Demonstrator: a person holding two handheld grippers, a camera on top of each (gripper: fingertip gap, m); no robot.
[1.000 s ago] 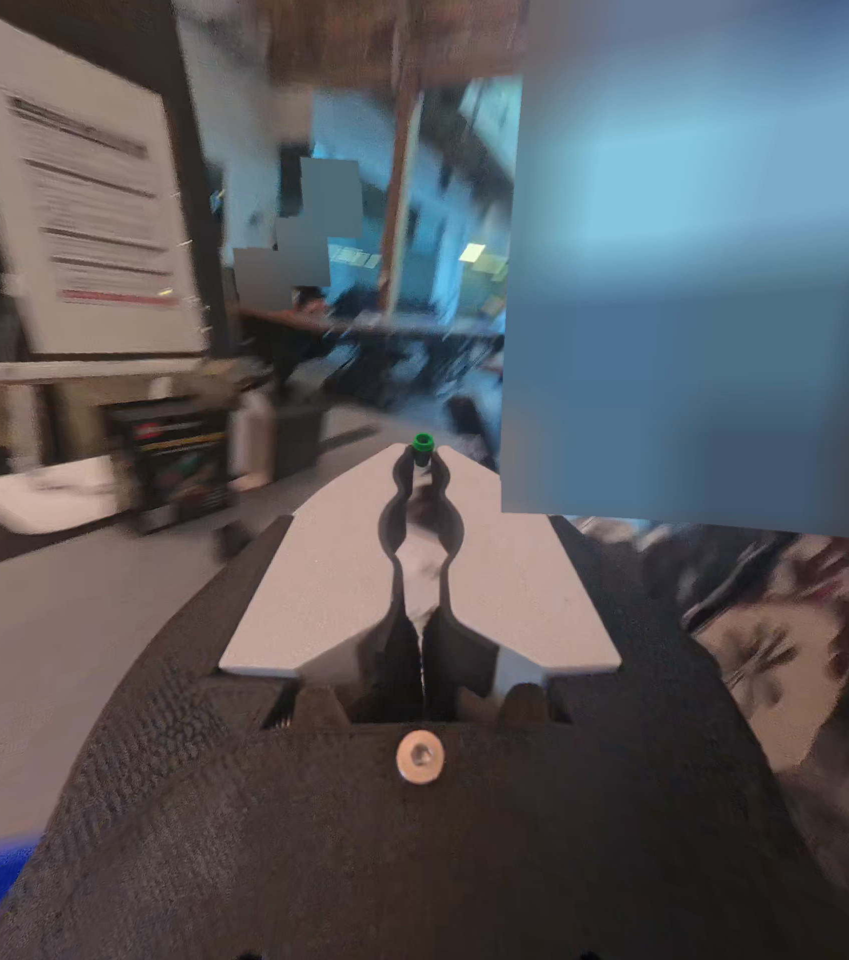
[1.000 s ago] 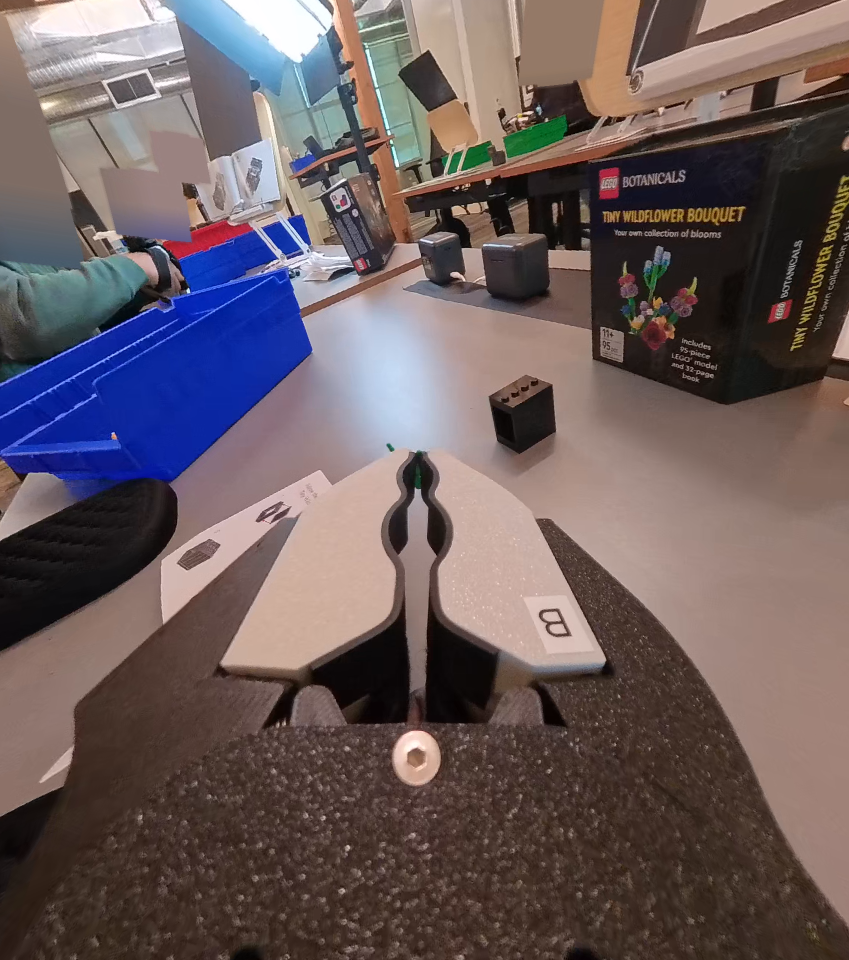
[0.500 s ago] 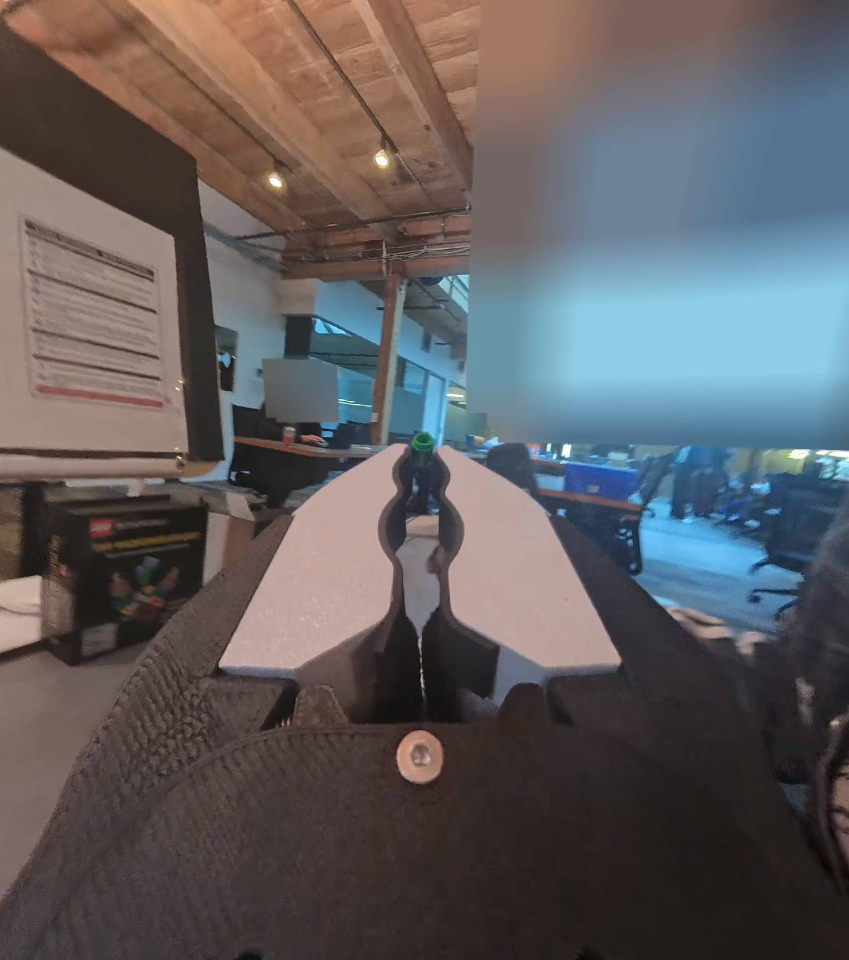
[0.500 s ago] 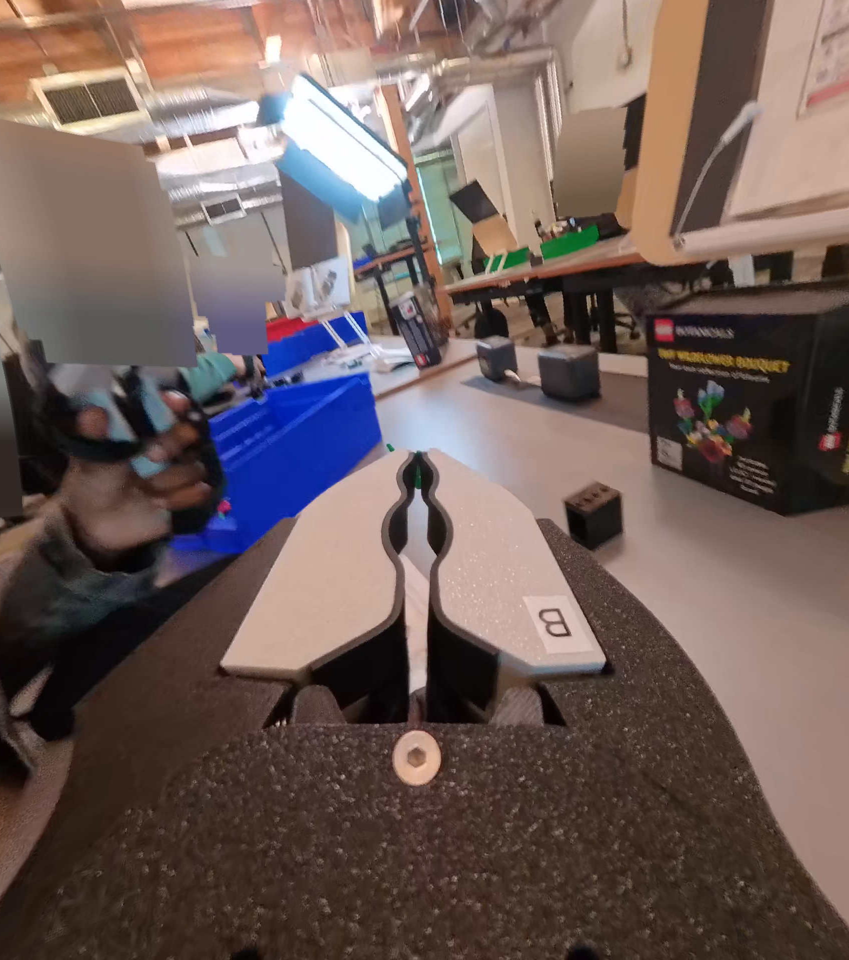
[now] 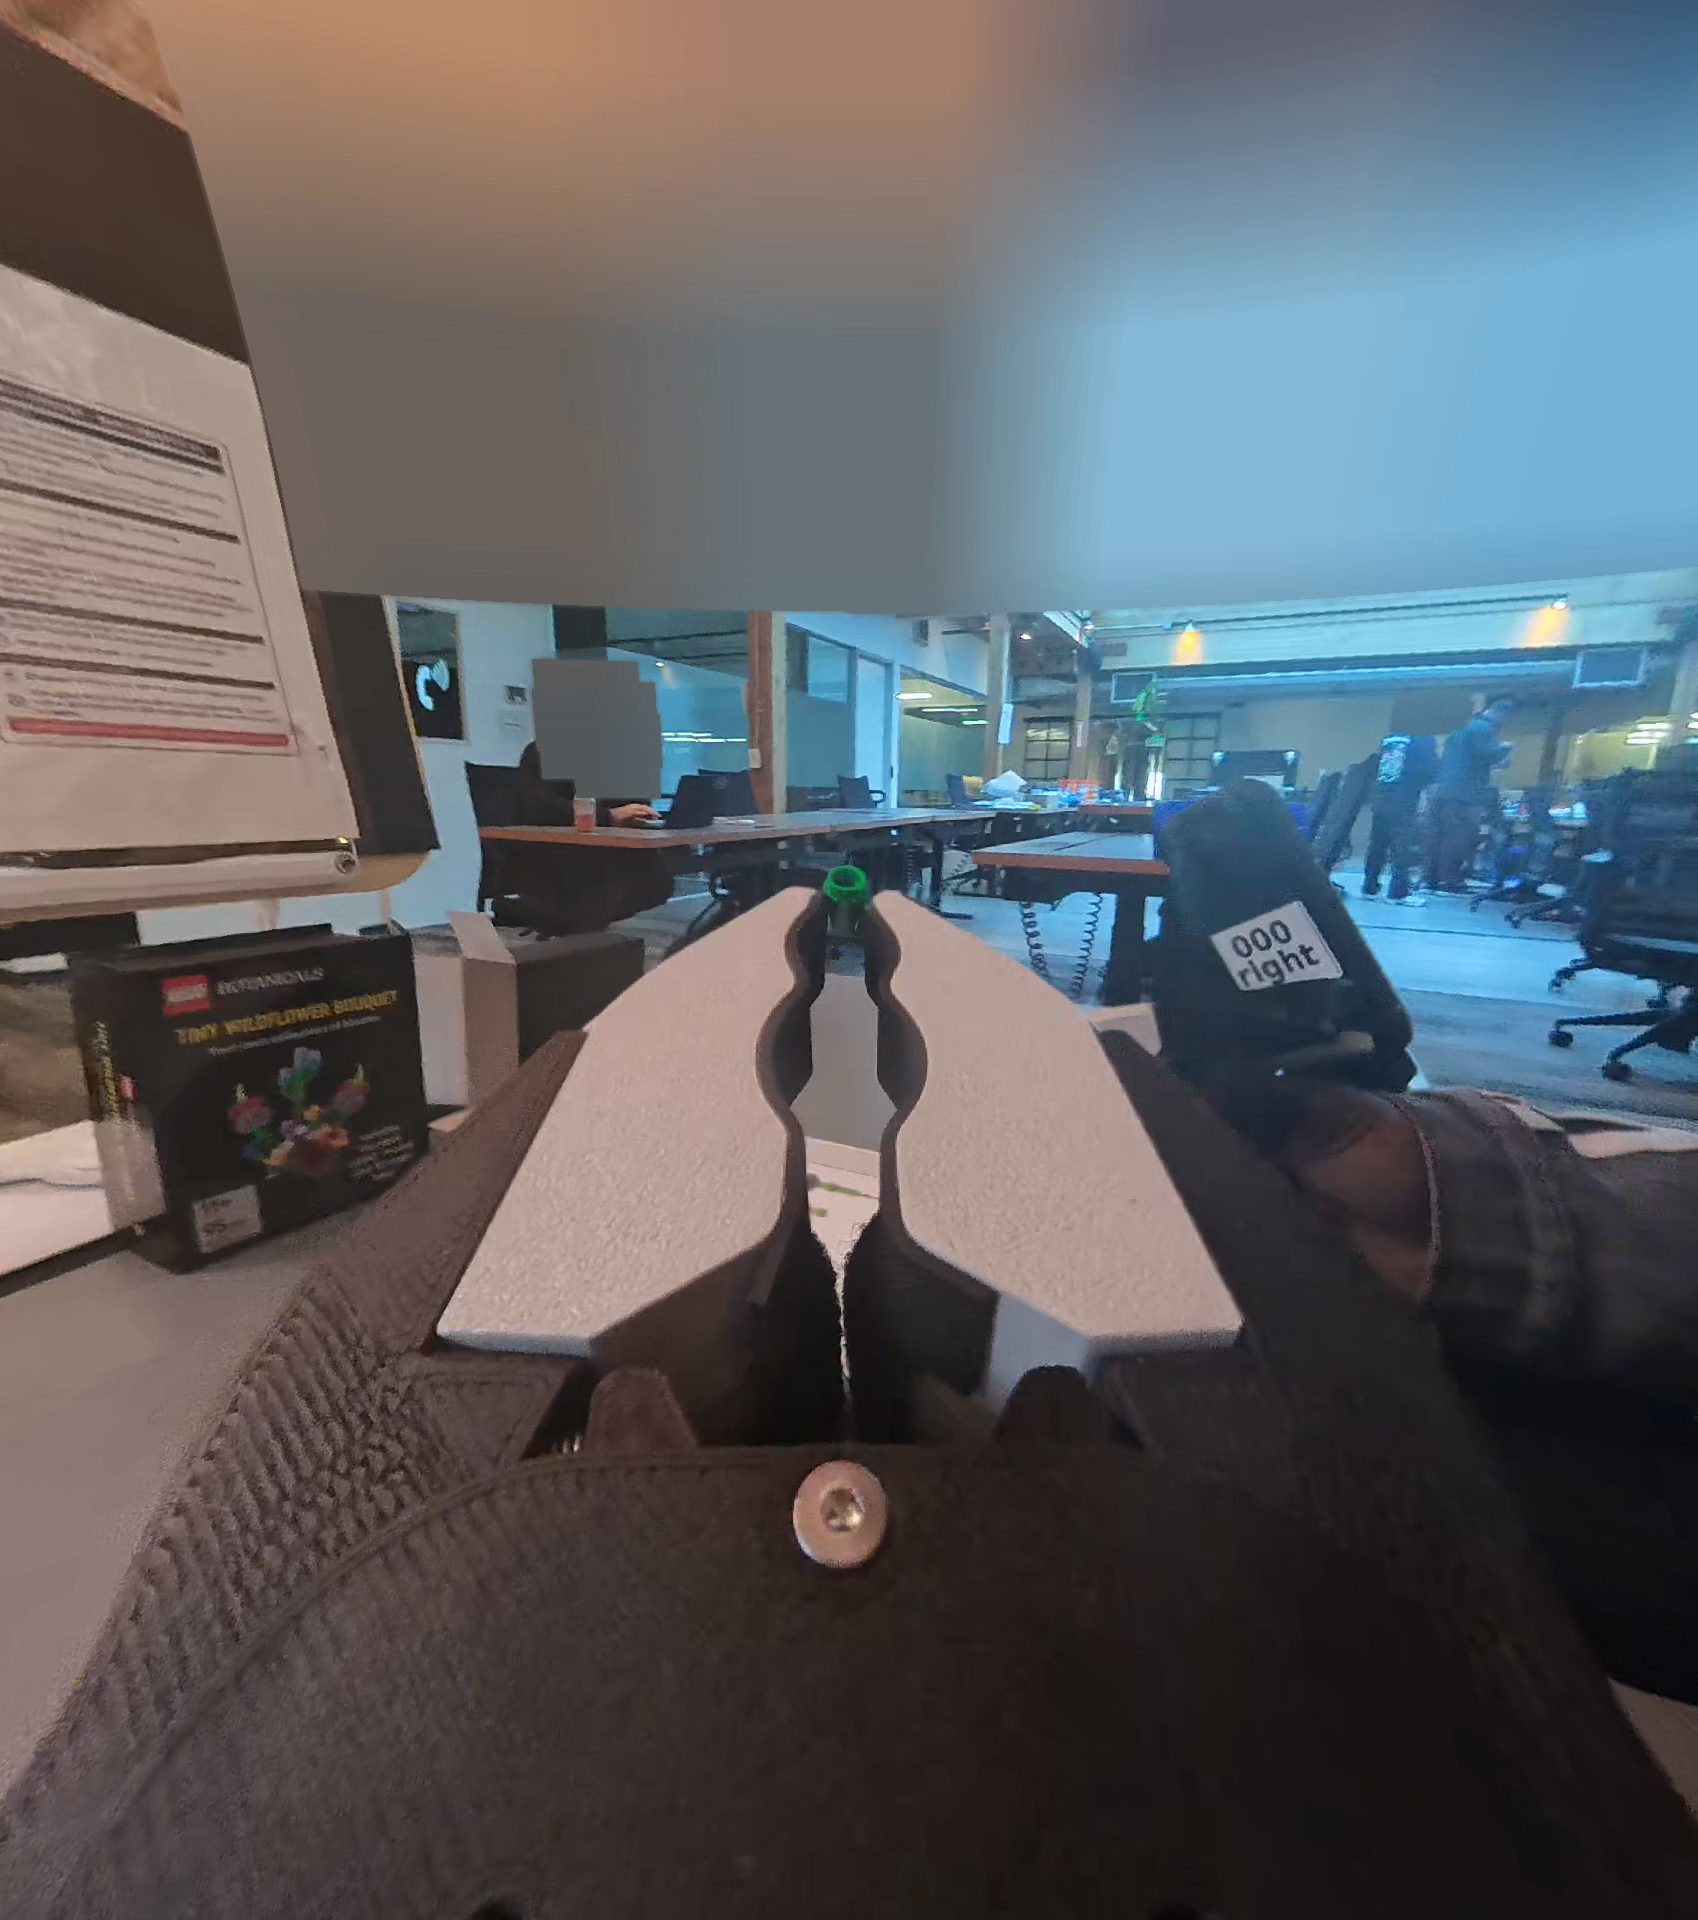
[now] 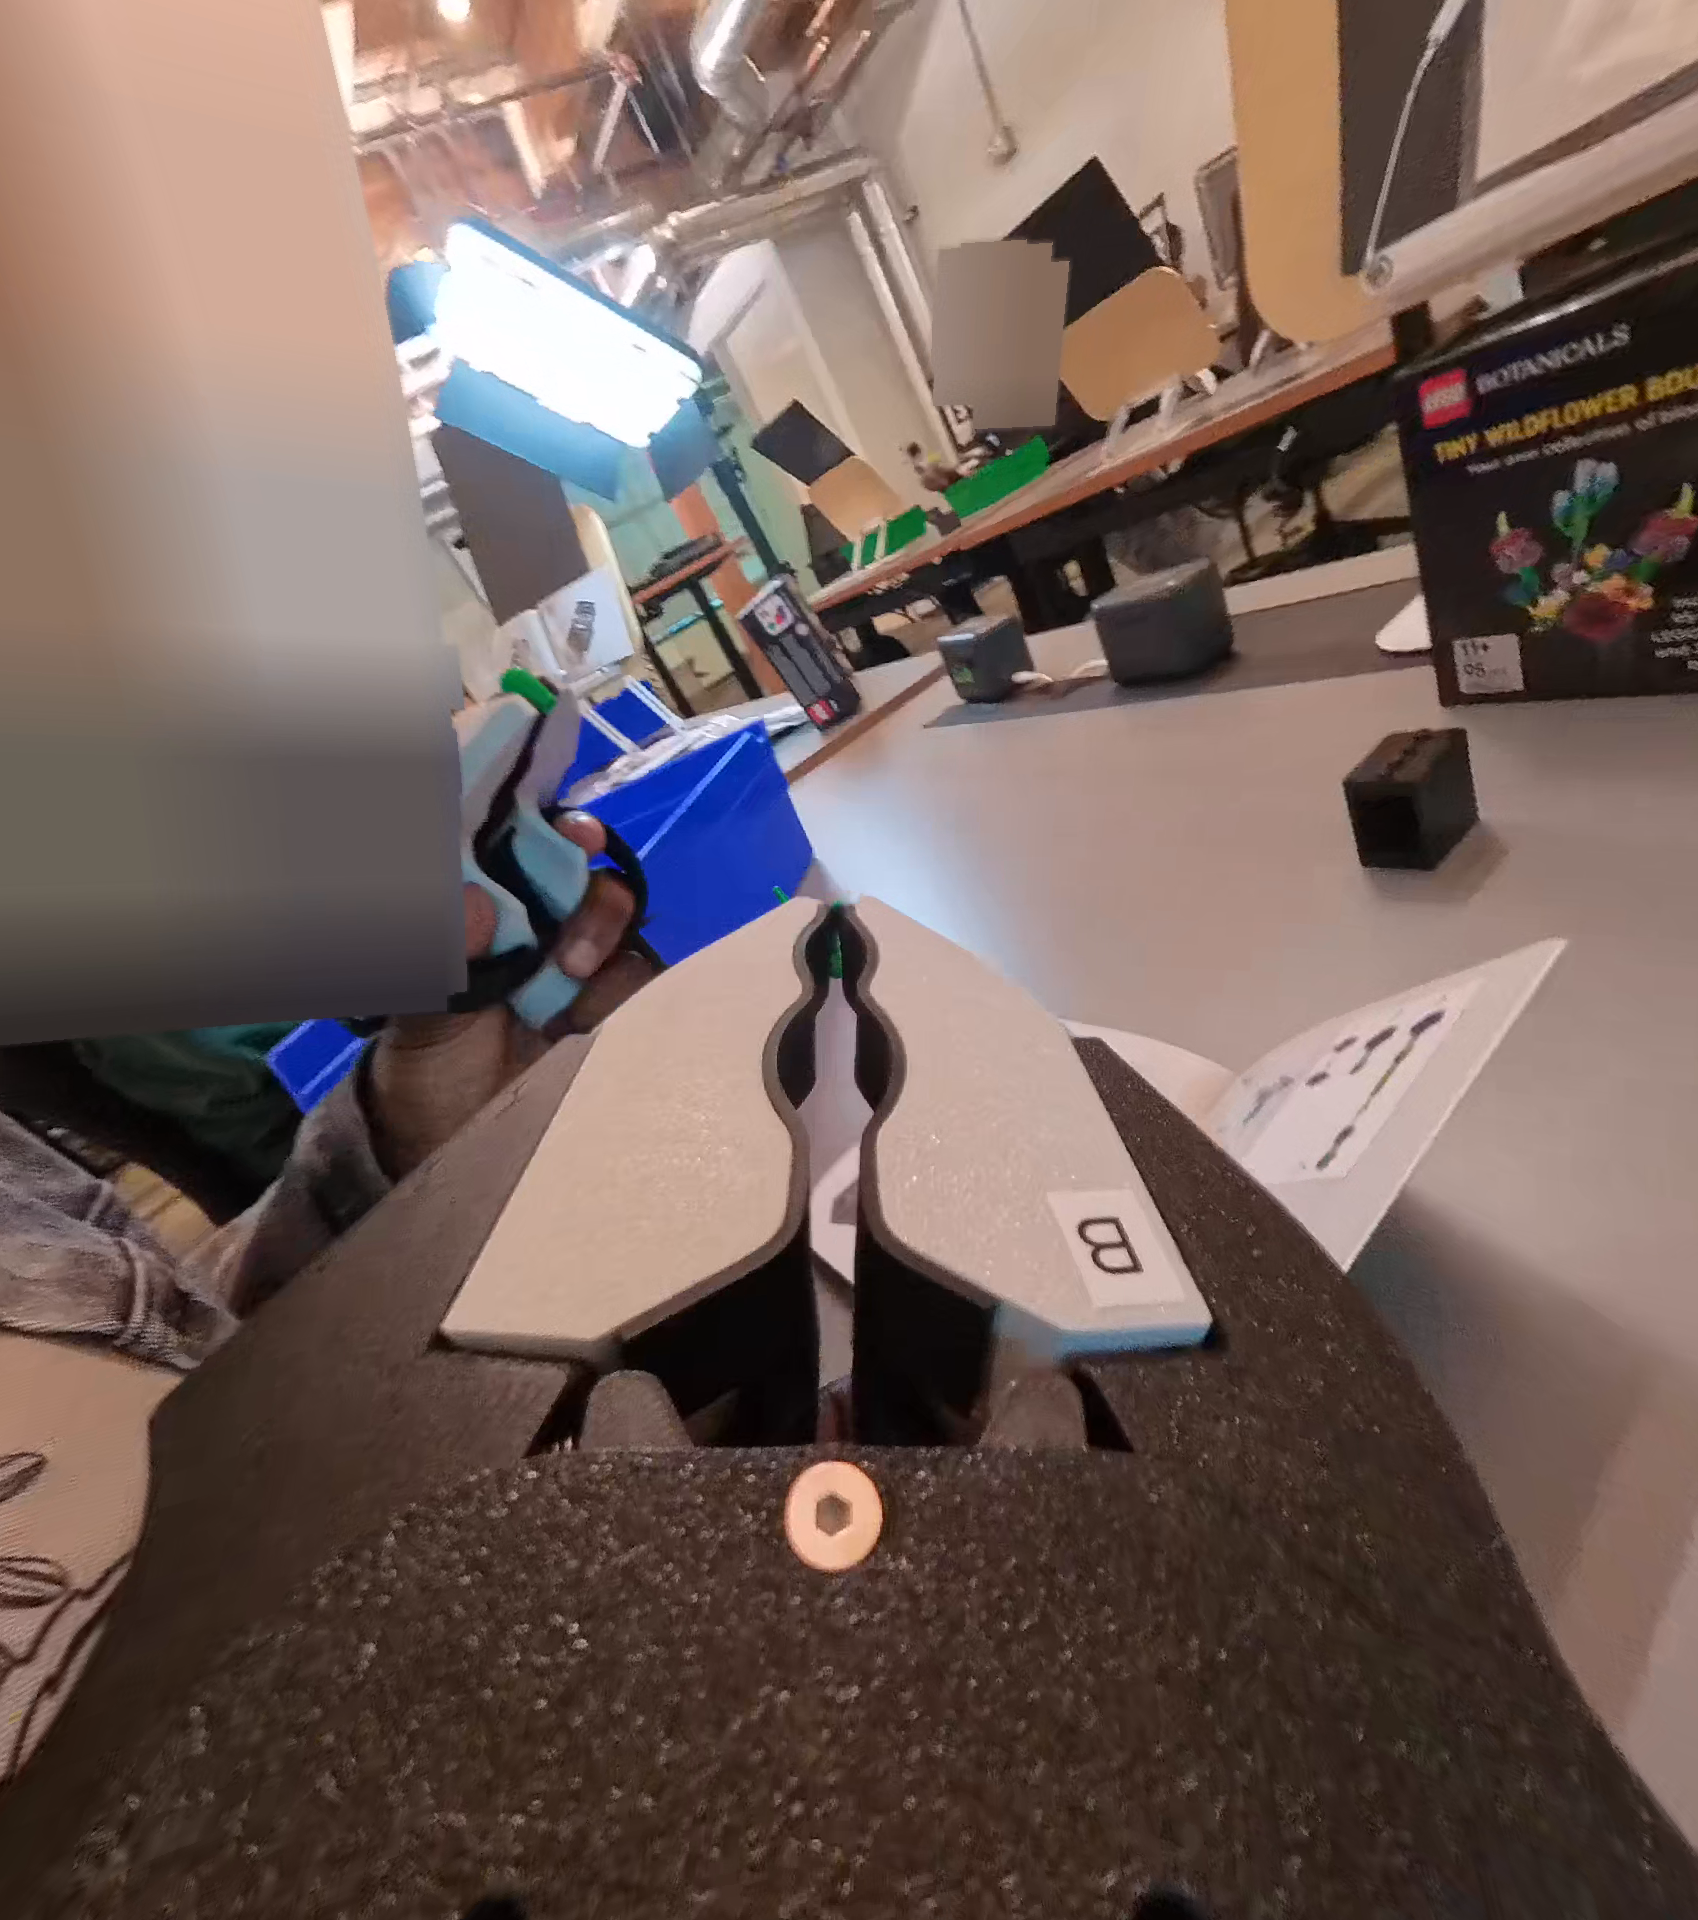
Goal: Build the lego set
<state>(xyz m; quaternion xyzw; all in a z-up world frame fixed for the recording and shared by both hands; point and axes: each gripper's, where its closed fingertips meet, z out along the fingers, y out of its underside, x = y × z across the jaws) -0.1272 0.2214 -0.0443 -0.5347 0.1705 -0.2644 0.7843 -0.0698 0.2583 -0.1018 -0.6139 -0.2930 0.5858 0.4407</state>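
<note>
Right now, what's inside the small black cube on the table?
The black cube shows an open, dark hollow on its near side; nothing visible in it. Its depth is in shadow, so I cannot rule out contents.

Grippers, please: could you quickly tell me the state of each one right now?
Left gripper: shut on a small green round piece.
Right gripper: shut on a thin green stem piece.

Grey table (image 6: 1188, 883) and what you have lying on it

Your dark set box (image 6: 1614, 520) stands upright at the far right, with a small black cube (image 6: 1411, 798) on bare tabletop in front of it. The open instruction booklet (image 6: 1364, 1081) lies flat near you. Farther back, two grey cubes (image 6: 1159, 621) sit on a dark mat (image 6: 1323, 660), and a blue bin (image 6: 710, 831) rests toward the left.
</note>
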